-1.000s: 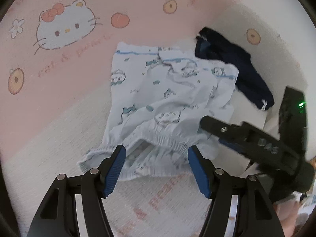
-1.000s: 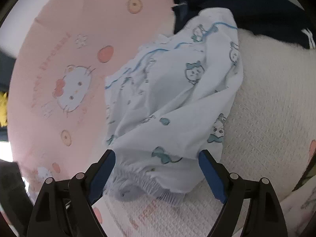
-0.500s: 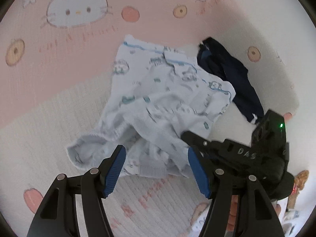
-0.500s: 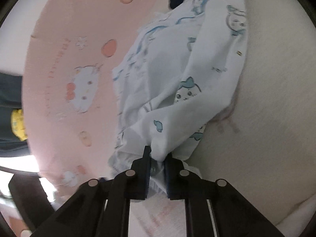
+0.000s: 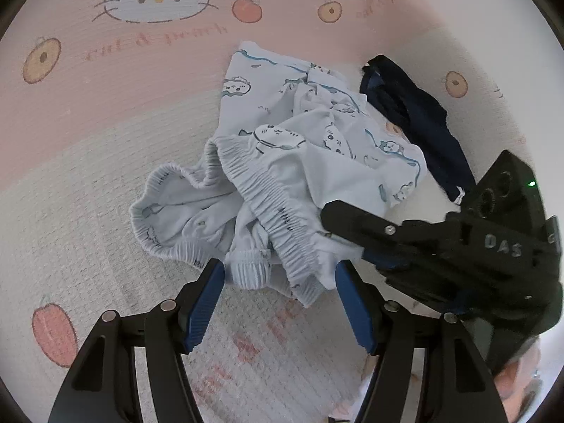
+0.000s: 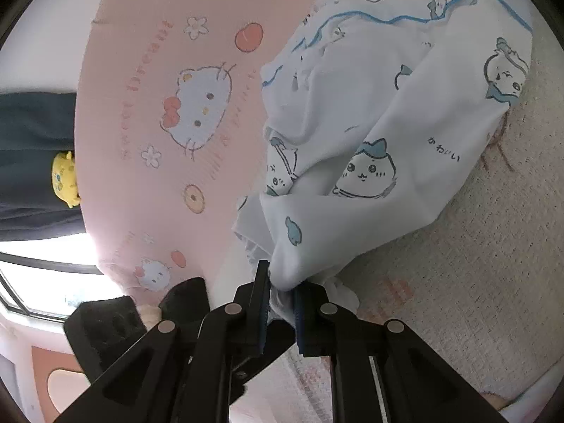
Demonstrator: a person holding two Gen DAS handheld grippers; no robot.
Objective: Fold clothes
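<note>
Shorts (image 5: 310,162) made of light blue cloth with little cartoon animals lie in a crumpled heap on our bed cover (image 5: 88,183), which is pink at the far side and cream with a waffle feel close to us. We see the stretchy waistband (image 5: 275,208) turned up and open toward us, so the inside of the shorts shows like a small pouch, and we see only its own cloth in there. Our left gripper (image 5: 280,303) has its 2 blue pads spread wide, one on each side of the near edge of the waistband, and they do not press on it. Our right gripper (image 6: 282,303) has just closed its jaws, and now they are pressed together on a fold of the shorts cloth, which bunches up between the pads. From the left view that right gripper reaches in from the right side and meets the shorts at their edge. We see a dark blue piece of clothing (image 5: 416,123) lying just beside the shorts on the far right. A yellow soft toy (image 6: 65,179) sits past the edge of the bed cover.
</note>
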